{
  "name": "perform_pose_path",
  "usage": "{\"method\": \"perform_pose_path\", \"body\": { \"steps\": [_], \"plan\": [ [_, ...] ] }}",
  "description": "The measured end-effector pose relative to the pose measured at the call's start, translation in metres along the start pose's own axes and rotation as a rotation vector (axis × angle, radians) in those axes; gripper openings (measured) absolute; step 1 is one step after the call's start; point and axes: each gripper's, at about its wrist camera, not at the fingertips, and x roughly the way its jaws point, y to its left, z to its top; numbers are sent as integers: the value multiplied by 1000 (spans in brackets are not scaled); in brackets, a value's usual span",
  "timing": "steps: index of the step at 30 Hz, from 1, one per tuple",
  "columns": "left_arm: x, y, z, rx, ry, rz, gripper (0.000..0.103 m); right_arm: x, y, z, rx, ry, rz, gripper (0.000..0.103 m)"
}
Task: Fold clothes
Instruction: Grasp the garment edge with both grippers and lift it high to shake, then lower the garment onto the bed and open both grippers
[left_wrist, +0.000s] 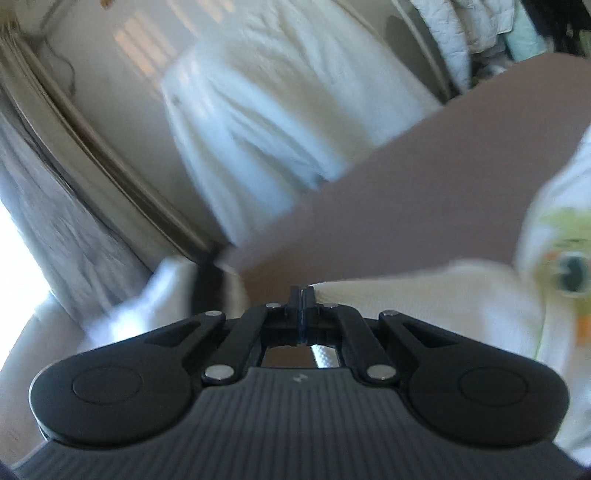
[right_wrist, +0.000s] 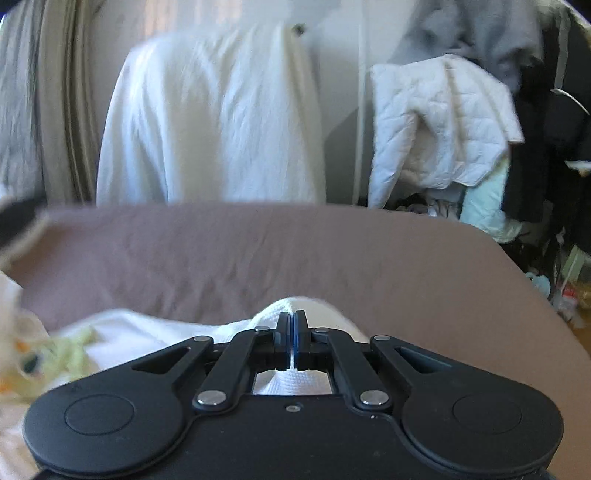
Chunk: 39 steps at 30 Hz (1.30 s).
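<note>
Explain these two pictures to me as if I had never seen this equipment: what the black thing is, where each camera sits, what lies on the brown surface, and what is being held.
Each black thing is a hand-held gripper with a camera on it looking forward along its two fingers. One picture looks from the left gripper, the other from the right gripper.

Both are shut. A white garment with a green and orange print lies on the brown sheet. Its cloth reaches up to the tips of both grippers, so each seems to pinch an edge, though the blur hides the exact grip.

Behind hang a white cloth and a quilted jacket.
</note>
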Motion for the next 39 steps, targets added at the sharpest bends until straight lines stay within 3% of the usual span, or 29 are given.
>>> {"method": "perform_pose_path", "body": {
  "steps": [2, 5, 6, 11, 13, 15, 17, 18, 19, 21, 23, 25, 27, 29, 32, 34, 36, 39],
  "plan": [
    [14, 35, 15, 3, -35, 118, 0, 16, 17, 22, -89, -26, -45, 1],
    [28, 88, 37, 29, -94, 353, 0, 42, 19, 89, -64, -78, -72, 0],
    [31, 103, 42, -4, -92, 370, 0, 48, 21, 113, -59, -106, -87, 0],
    [47, 148, 53, -181, -38, 318, 0, 72, 40, 235, -94, -303, -188, 0],
    [62, 129, 37, -235, 15, 176, 6, 80, 40, 274, -40, -361, -195, 0],
    [78, 99, 18, -300, 99, -28, 14, 96, 32, 295, 94, -304, -108, 4],
    [94, 60, -3, -336, 188, -191, 32, 111, 30, 288, 168, -203, -23, 9],
    [100, 42, -14, -348, 227, -239, 47, 116, 34, 272, 165, -157, 27, 19],
    [107, 23, -25, -362, 265, -282, 51, 120, 38, 256, 161, -110, 77, 34],
    [121, -6, -44, -376, 324, -341, 52, 128, 46, 222, 148, -16, 177, 45],
    [138, -24, -57, -351, 380, -311, 58, 138, 55, 179, 136, 105, 277, 49],
    [153, -37, -67, -318, 430, -236, 77, 151, 62, 147, 165, 224, 351, 52],
    [159, -43, -69, -346, 440, -185, 83, 166, 68, 123, 225, 336, 409, 55],
    [168, -42, -70, -410, 461, -215, 85, 186, 69, 113, 346, 431, 443, 58],
    [190, -30, -76, -507, 526, -264, 96, 215, 75, 102, 504, 563, 491, 60],
    [202, -20, -86, -614, 555, -298, 103, 224, 92, 104, 482, 580, 454, 64],
    [210, -12, -96, -715, 573, -340, 103, 231, 109, 108, 422, 587, 373, 70],
    [205, -15, -102, -732, 536, -361, 103, 245, 130, 110, 397, 600, 310, 87]
  ]
}}
